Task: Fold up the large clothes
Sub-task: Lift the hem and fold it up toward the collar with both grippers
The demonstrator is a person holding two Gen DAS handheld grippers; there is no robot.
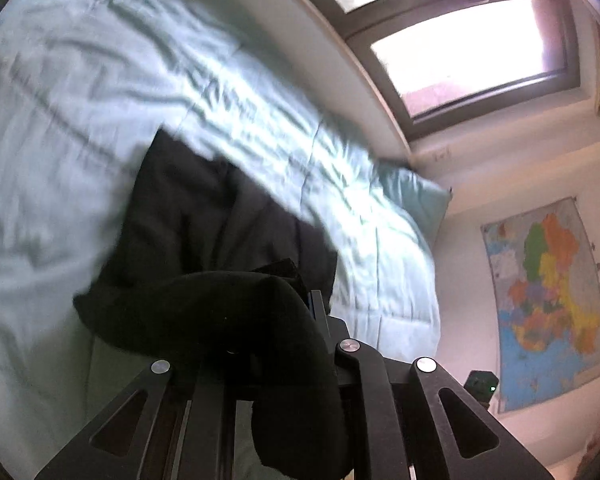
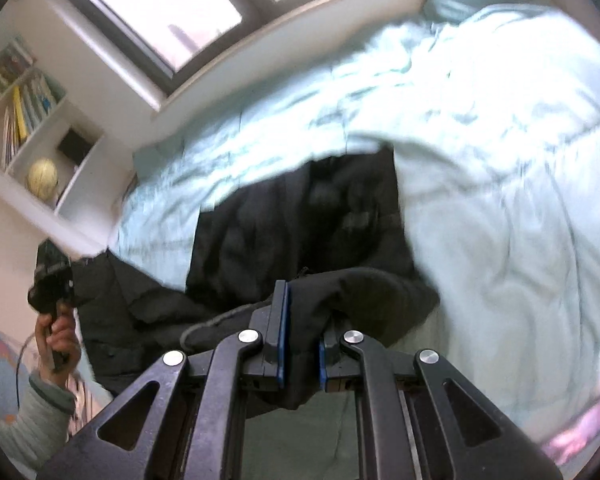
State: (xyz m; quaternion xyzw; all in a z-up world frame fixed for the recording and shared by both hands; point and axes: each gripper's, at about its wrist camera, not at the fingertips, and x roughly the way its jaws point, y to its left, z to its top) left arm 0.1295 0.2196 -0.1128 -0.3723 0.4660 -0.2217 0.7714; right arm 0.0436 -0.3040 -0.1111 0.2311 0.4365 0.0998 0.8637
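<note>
A large black garment [image 1: 204, 216] lies partly spread on the pale green duvet [image 1: 60, 120]. My left gripper [image 1: 276, 312] is shut on a bunched edge of it; cloth drapes over the fingers and hides them. In the right wrist view the black garment [image 2: 324, 216] stretches across the duvet [image 2: 500, 160] and hangs toward the left. My right gripper [image 2: 302, 320] is shut on another bunched edge, gripped between its blue pads [image 2: 282, 332]. The left gripper [image 2: 50, 276], held in a hand, shows at the left in the right wrist view.
A window [image 1: 472, 44] runs along the far side of the bed. A green pillow [image 1: 412, 196] lies at the bed's head, with a wall map [image 1: 548, 300] beyond. A white bookshelf [image 2: 32, 120] holding books and a globe stands past the bed's other end.
</note>
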